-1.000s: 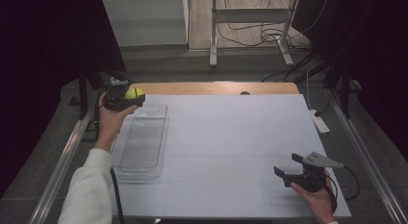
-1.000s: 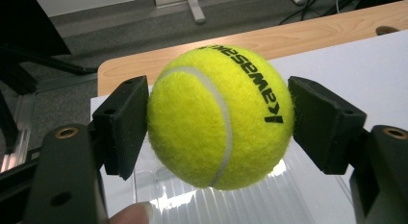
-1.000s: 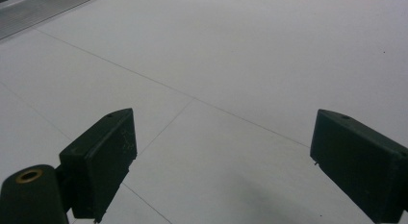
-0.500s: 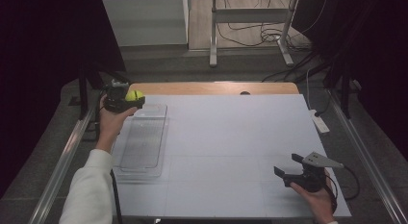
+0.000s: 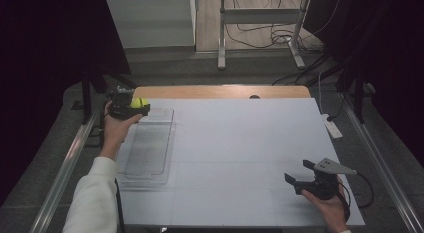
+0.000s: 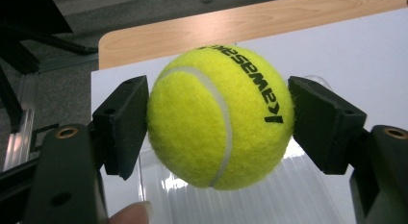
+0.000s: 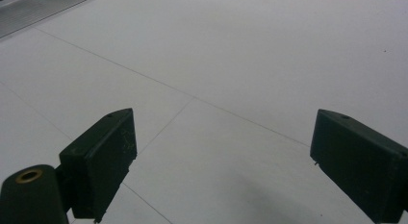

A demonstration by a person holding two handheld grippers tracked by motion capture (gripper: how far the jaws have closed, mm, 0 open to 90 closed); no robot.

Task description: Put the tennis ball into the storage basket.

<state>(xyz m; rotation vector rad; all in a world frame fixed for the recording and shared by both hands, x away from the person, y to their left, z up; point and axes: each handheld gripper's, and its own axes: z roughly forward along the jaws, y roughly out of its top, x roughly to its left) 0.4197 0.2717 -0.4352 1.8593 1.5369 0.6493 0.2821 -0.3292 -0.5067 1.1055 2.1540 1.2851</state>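
**Ball pinched at the far left**

Your left gripper (image 5: 131, 107) has its 2 jaws pressed on a yellow tennis ball (image 6: 220, 116), holding it above the far end of the clear tray (image 5: 149, 148) at the far left of the bench (image 5: 240, 143). Your right gripper (image 5: 305, 179) rests at the near right, its jaws spread wide over bare white surface.

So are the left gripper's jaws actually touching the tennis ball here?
Touching. The left gripper view shows the left gripper with both black jaws pressed against opposite sides of the tennis ball, no gap on either side.
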